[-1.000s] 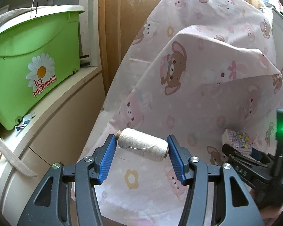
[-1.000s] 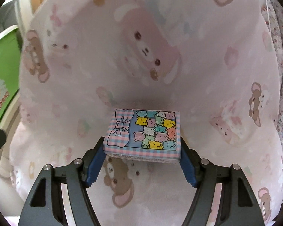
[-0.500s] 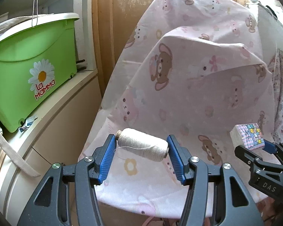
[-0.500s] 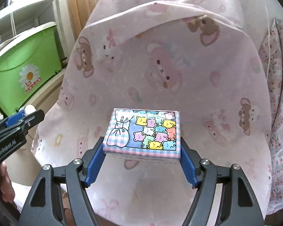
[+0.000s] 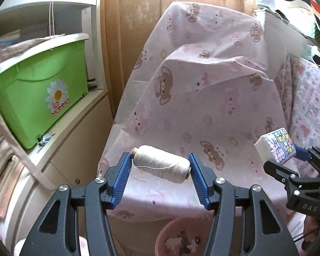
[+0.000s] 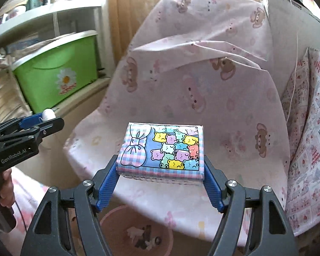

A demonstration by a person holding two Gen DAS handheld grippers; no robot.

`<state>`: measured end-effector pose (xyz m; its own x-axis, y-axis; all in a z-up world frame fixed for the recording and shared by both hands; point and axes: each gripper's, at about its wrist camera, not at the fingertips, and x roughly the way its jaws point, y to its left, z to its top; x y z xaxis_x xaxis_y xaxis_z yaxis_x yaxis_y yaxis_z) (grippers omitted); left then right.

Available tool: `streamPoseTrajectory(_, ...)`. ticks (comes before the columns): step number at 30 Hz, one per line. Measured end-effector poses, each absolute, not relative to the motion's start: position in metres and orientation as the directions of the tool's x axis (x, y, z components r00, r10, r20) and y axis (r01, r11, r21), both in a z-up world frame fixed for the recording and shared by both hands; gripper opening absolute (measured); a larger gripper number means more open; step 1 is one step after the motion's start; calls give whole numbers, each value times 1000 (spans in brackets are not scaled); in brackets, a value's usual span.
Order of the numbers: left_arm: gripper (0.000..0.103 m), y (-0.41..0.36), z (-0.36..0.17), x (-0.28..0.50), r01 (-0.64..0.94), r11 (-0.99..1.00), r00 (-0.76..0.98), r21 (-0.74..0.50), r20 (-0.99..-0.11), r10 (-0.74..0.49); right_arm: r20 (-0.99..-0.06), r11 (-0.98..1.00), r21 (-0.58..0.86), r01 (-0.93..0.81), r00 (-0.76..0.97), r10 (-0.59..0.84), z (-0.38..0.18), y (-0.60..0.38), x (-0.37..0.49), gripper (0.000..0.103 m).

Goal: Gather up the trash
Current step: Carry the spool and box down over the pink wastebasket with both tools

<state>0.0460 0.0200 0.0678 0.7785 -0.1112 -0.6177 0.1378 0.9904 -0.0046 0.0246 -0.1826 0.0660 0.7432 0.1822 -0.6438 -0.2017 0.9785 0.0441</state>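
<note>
A spool of off-white thread [image 5: 161, 163] lay crosswise between the blue ribbed pads of the left gripper [image 5: 160, 170], clamped end to end, with one loose strand trailing off its front. It was carried in the air in front of a chair-like shape covered by a pale pink cloth printed with bears [image 5: 202, 98]. Off to that gripper's right, the right gripper [image 6: 161, 170] had its blue pads pressed against both short sides of a flat rectangular tissue pack printed with pastel gummy bears and a gingham bow [image 6: 163, 149], held level and likewise clear of the cloth. Each gripper showed in the other's view: the left one at the left edge of the right wrist view, with part of a hand [image 6: 2, 187] on its handle, and the right one at the right edge of the left wrist view. Below both held things, low in both views, stood a round pink bin [image 6: 108, 224] with a few scraps of litter inside it. To the left, a bright green plastic storage box with a white lid and a daisy sticker [image 5: 40, 89] sat on a cream shelf unit [image 5: 74, 128]. Behind the covered shape stood a worn wooden door [image 5: 143, 17], and a pink patterned fabric [image 6: 309, 128] hung at the right.
</note>
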Motion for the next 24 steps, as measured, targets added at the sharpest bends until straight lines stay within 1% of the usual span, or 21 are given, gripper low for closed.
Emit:
streamPoseTrajectory(3, 54, 18, 66, 32, 149, 989, 772, -21, -622, -129, -647, 973, 54, -226, 734, 207, 68, -182, 7, 75)
streamPoseTrajectory(7, 54, 11, 39, 27, 130, 991, 753, -22, -648, -113, -648, 971, 52, -235, 732, 211, 63, -177, -12, 75)
streamPoseTrajectory(10, 54, 10, 13, 26, 132, 988, 706, -78, -692, -149, -671, 964, 62, -257, 704, 231, 52, -174, -22, 75)
streamPoseTrajectory(13, 54, 12, -6, 25, 142, 984, 652, -105, -738, -173, -696, 963, 44, -264, 684, 219, 38, -171, -29, 75)
streamPoseTrajectory(17, 54, 17, -16, 26, 139, 983, 617, -117, -766, -178, -736, 961, 30, -274, 645, 207, 17, -166, -32, 75)
streamPoseTrajectory(21, 54, 17, -31, 29, 149, 976, 561, -160, -799, -217, -773, 958, 5, -286, 607, 186, -2, -159, -30, 75)
streamPoseTrajectory(24, 54, 12, -50, 31, 164, 974, 505, -154, -835, -217, -800, 954, 1, -301, 572, 181, -17, -155, -29, 75)
